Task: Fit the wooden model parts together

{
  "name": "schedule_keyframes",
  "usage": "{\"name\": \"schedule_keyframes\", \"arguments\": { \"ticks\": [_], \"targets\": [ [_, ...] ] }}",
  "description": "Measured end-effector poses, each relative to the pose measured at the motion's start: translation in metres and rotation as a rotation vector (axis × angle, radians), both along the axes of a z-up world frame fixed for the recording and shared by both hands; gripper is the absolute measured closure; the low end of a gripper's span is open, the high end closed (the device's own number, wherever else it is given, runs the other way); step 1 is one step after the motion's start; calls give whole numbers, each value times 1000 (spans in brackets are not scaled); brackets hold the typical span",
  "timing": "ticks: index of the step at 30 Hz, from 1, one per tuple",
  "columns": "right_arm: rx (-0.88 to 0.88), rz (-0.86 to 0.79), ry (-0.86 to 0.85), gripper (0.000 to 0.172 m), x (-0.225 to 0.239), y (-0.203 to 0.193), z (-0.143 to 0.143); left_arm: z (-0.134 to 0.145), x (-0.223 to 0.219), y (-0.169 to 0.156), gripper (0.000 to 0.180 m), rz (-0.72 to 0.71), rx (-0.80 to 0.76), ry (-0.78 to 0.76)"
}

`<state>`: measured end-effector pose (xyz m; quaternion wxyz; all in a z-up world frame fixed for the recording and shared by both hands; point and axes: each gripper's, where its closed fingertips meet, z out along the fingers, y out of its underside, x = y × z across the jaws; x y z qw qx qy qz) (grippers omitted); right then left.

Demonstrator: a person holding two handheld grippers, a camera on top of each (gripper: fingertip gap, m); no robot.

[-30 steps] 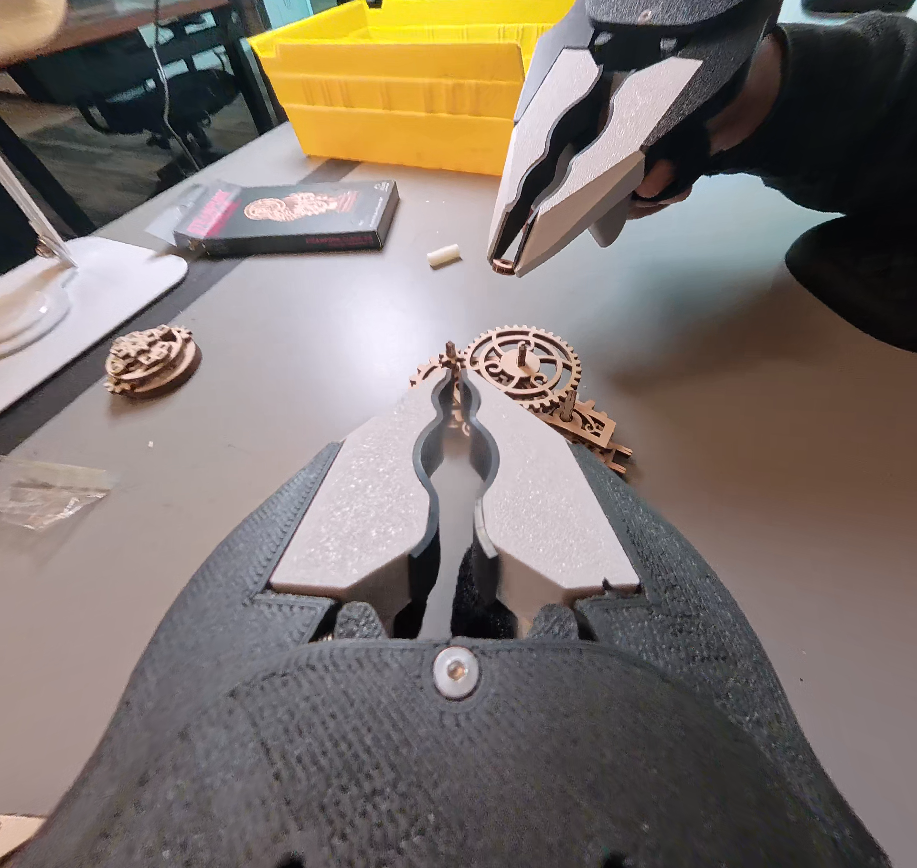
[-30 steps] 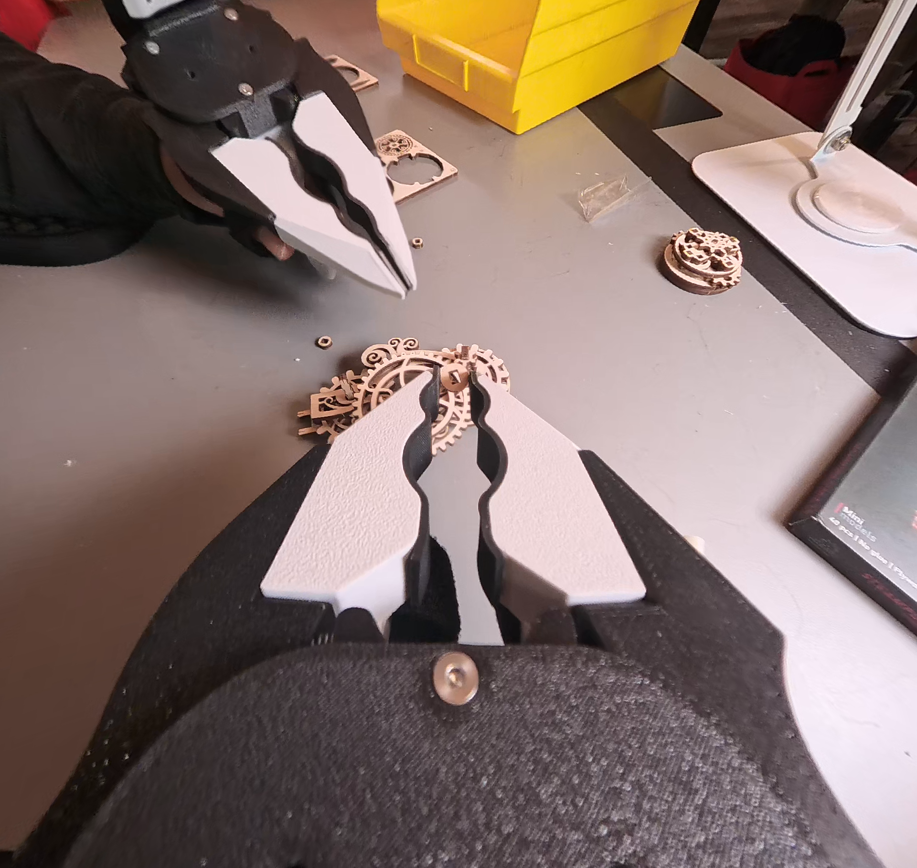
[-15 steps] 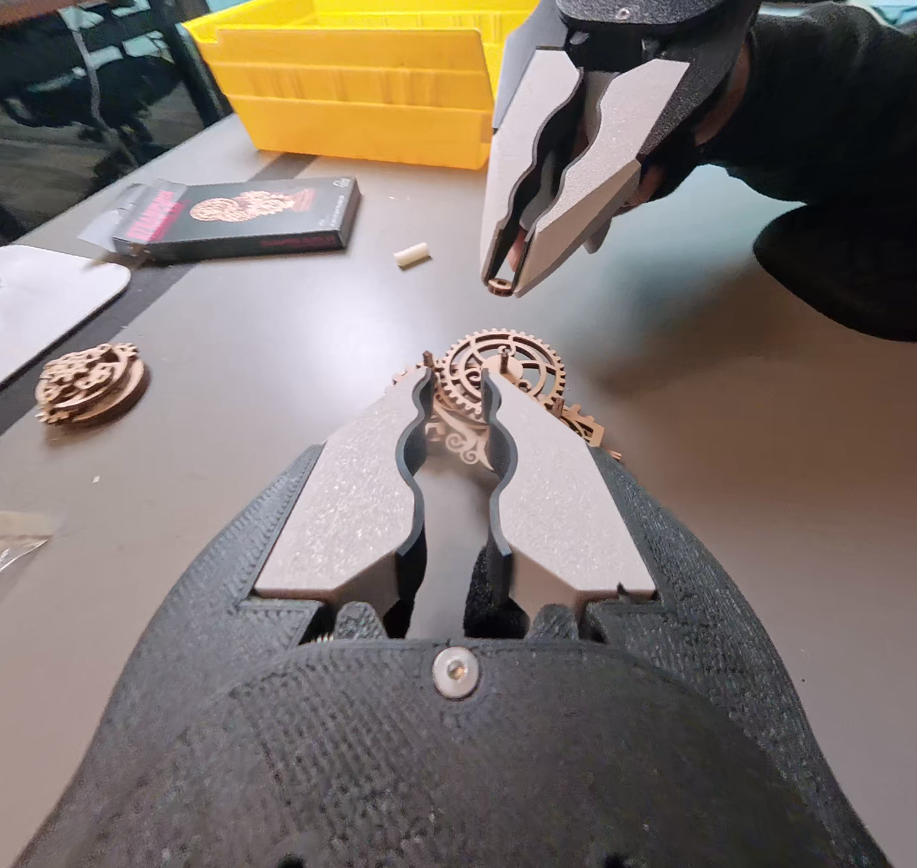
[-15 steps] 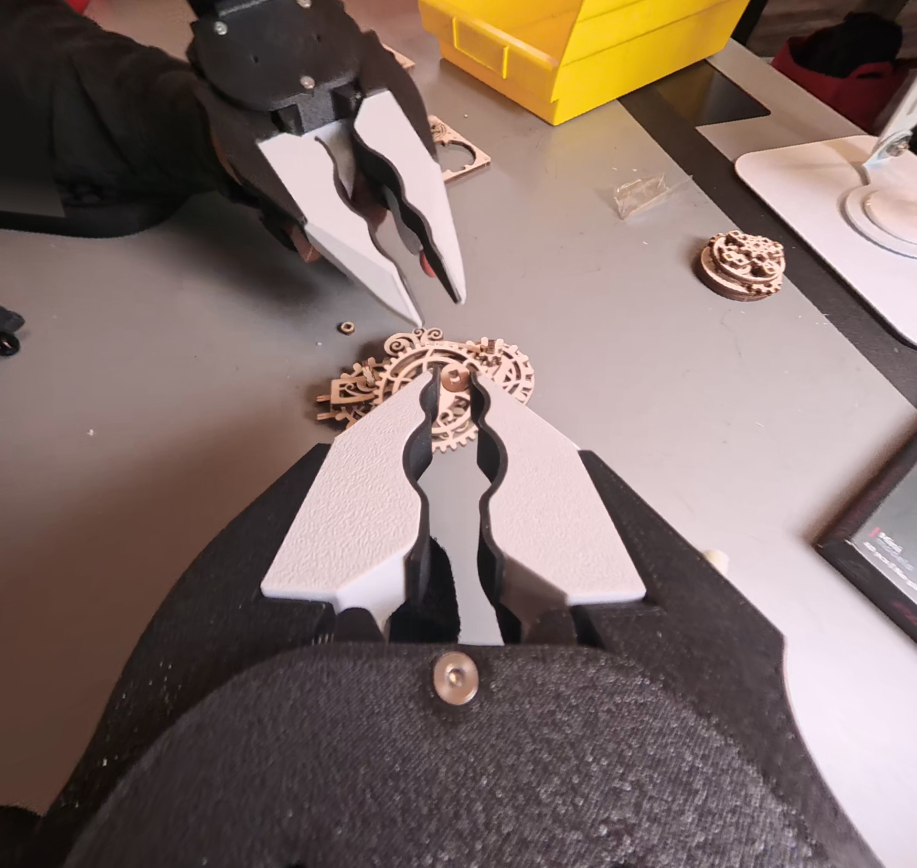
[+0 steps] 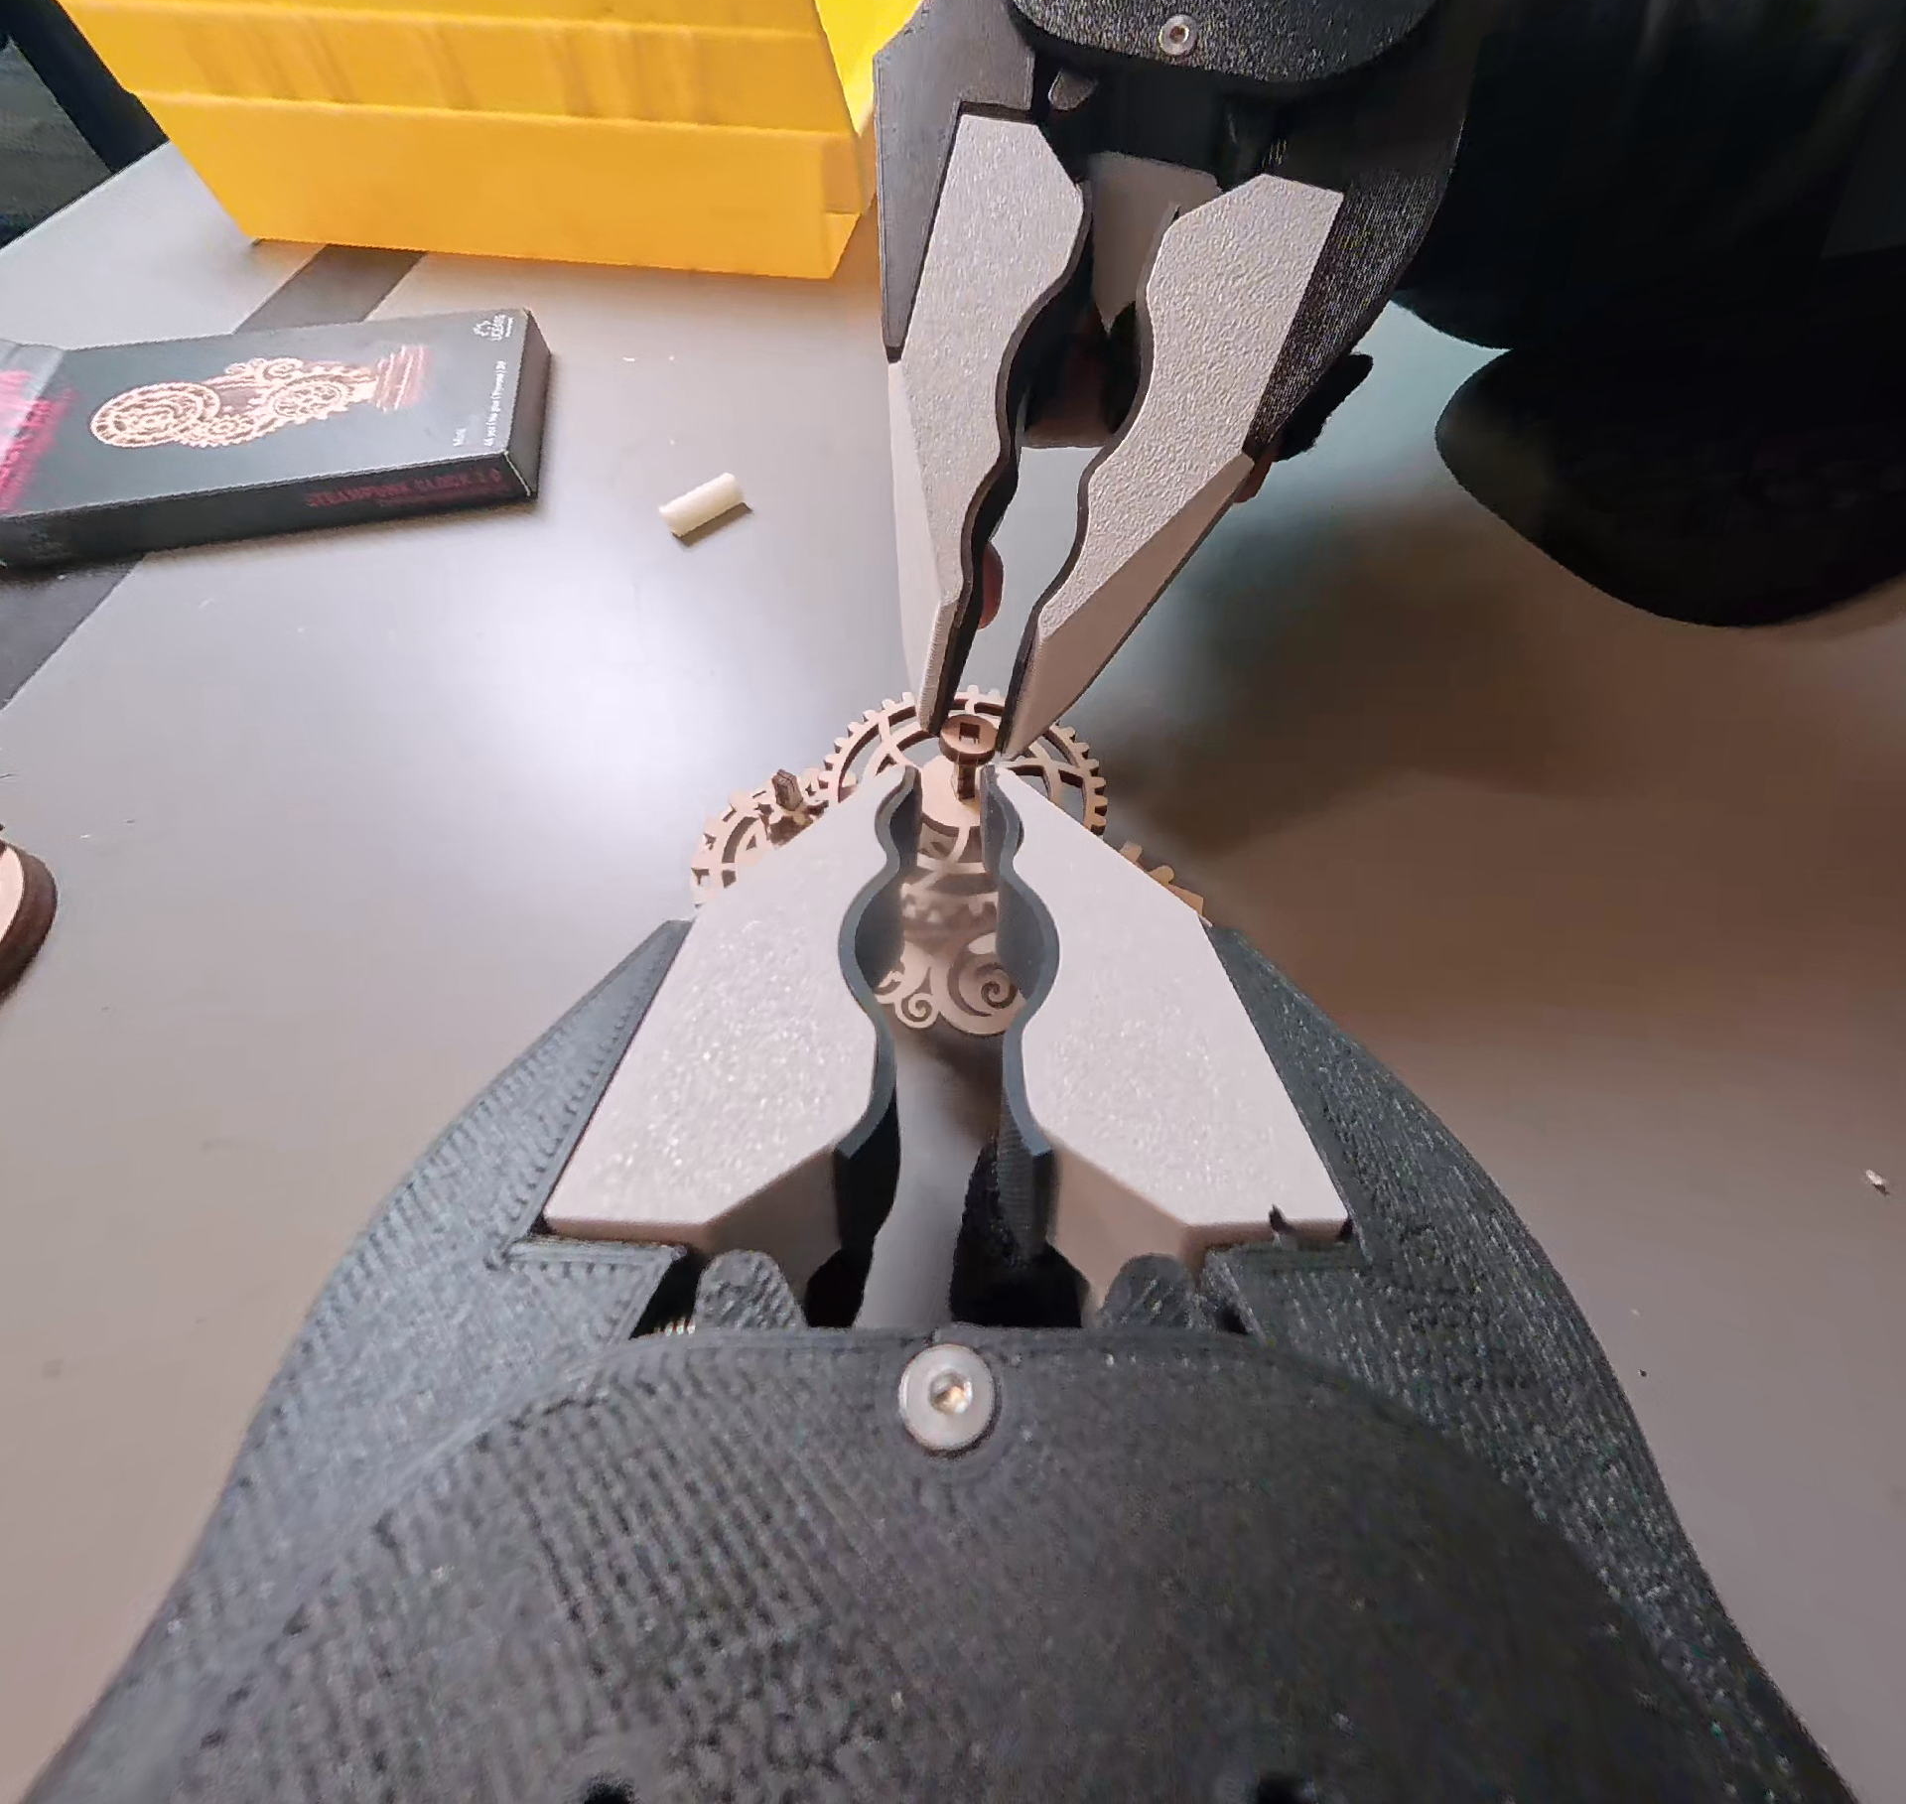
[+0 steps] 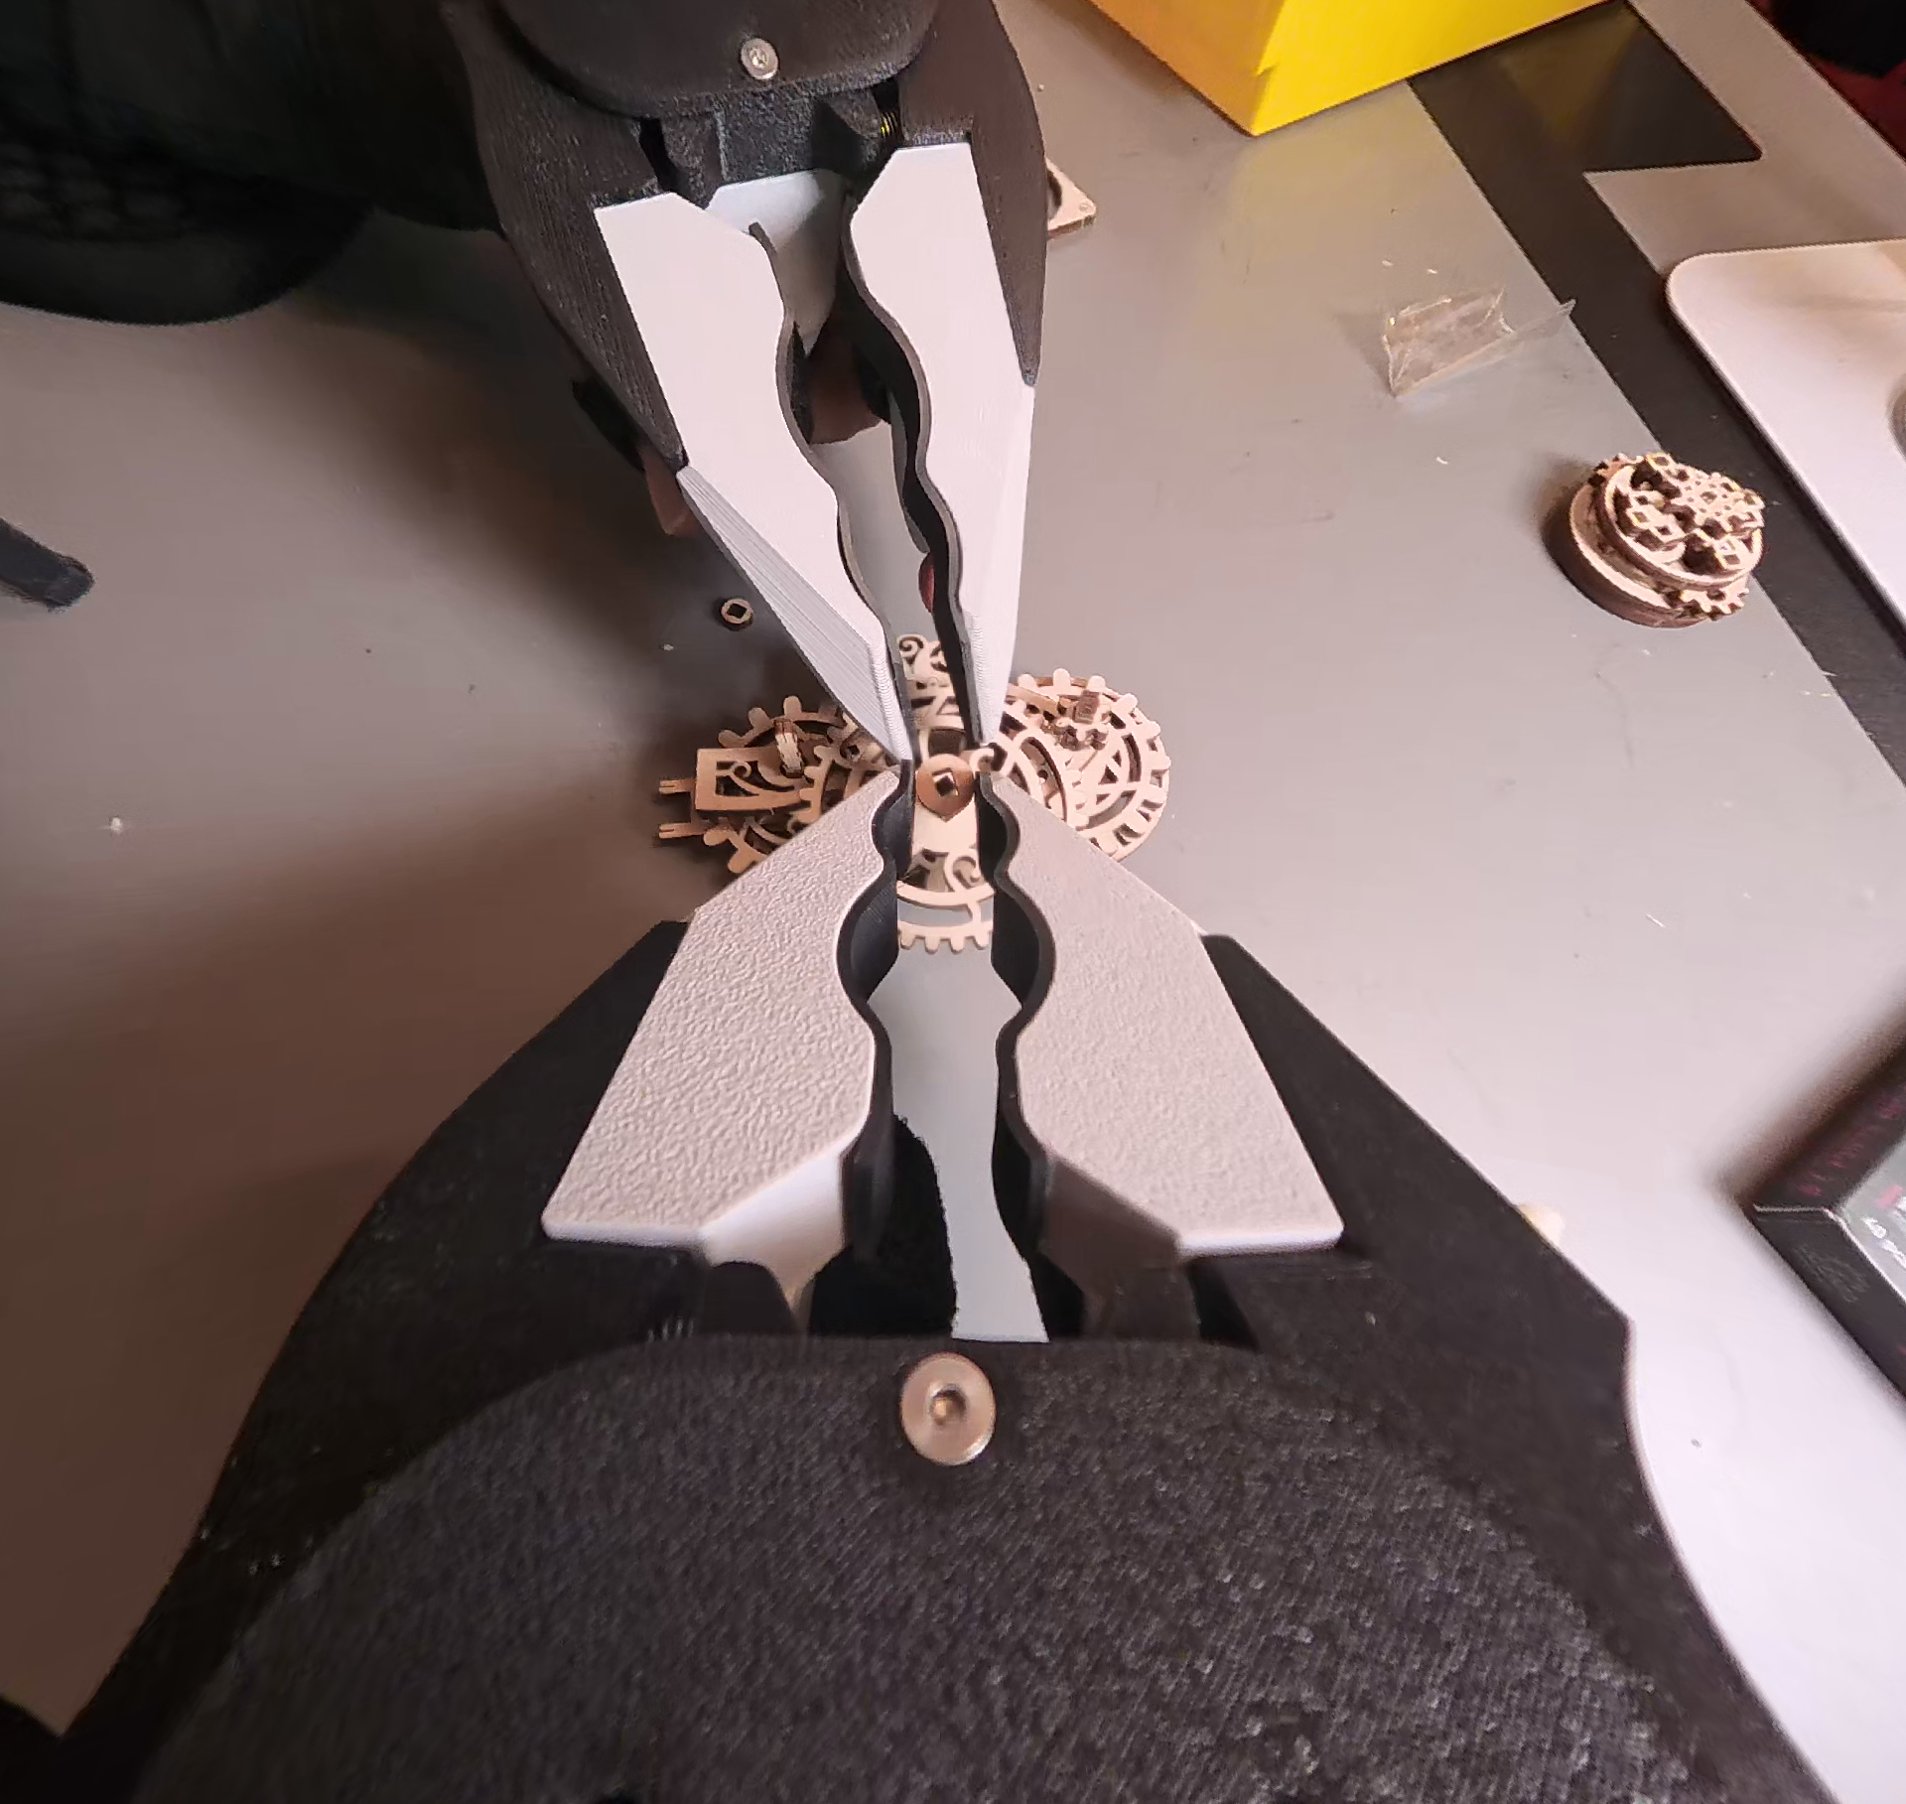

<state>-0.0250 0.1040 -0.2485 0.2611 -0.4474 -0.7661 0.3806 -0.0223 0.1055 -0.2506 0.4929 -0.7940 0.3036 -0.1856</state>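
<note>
While narrowly parted, right claw [image 6: 941, 793] on washer [image 6: 941, 783].

Yellow bin [image 5: 495, 104] — cut off above

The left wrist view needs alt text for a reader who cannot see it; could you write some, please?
The right claw grips a small wooden washer over a peg on the wooden gear model, facing the left claw. A yellow bin and dark box sit behind.

The wooden model [image 6: 1083, 775] was pale tan with scrollwork cutouts; the bin [image 5: 464, 104] bright yellow; the worktop [image 5: 361, 775] plain grey; the box [image 5: 268, 434] black.
</note>
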Motion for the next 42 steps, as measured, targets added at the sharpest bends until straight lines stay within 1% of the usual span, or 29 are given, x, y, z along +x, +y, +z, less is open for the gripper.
{"name": "schedule_keyframes", "arguments": {
  "ticks": [11, 16, 24, 42],
  "targets": [
    [32, 28, -27, 161, -1, -1, -2, 1, 1, 0, 172, 0, 29, 7],
    [46, 31, -31, 162, -2, 0, -2, 0, 1, -1, 168, -13, 23, 4],
    [46, 38, -44, 161, -4, 0, -3, -3, 2, -1, 170, -15, 20, 12],
    [-50, 38, -42, 158, -5, 5, -2, -1, 0, 3, 171, 5, 49, 42]
  ]
}}
